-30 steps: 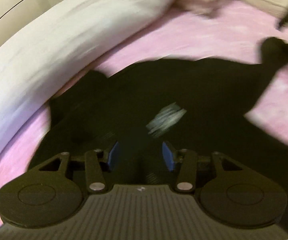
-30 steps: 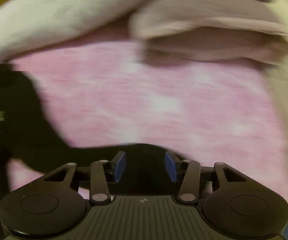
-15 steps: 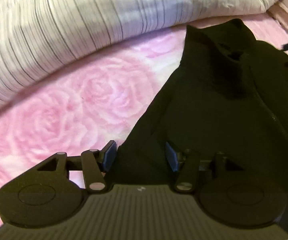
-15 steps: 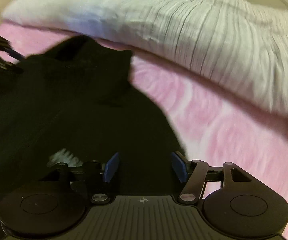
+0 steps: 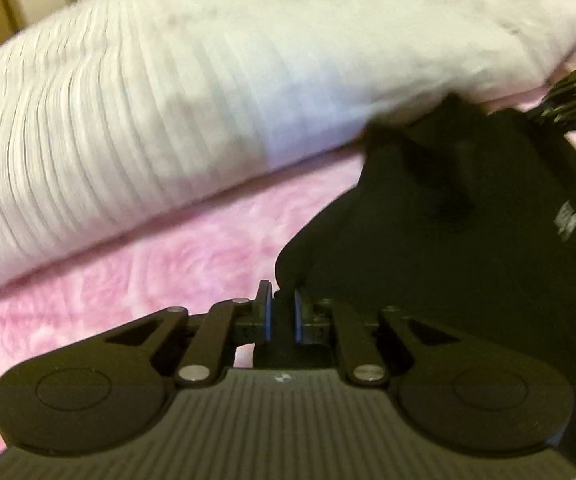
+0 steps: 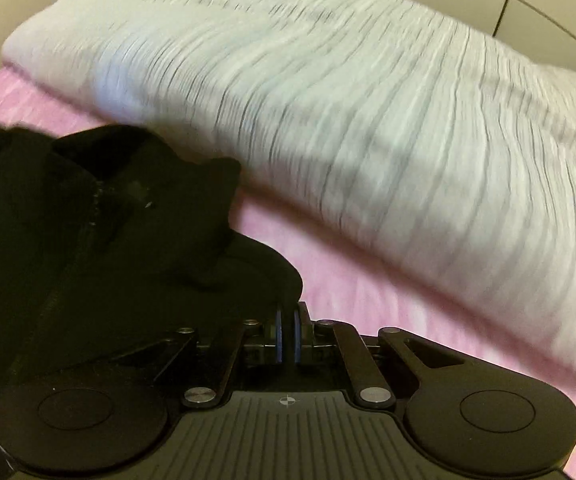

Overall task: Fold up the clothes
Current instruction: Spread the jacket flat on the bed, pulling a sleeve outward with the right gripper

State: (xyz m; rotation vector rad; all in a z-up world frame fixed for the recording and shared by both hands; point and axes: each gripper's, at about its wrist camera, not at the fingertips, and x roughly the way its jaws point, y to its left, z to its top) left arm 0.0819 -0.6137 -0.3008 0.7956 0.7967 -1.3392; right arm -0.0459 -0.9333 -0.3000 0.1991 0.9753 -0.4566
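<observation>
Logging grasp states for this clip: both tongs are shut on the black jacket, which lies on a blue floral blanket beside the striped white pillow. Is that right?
One detail is off: the blanket is pink, not blue, as both wrist views show. The rest holds: the left tongs and right tongs are each shut on the black jacket, beside the striped white pillow.

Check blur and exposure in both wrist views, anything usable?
Left wrist: striped pillow motion-smeared, black garment underexposed, left tool sharp, shut on fabric. Right wrist: pillow streaked, garment nearly featureless, right tool crisp; warm indoor cast, fisheye bending.
</observation>
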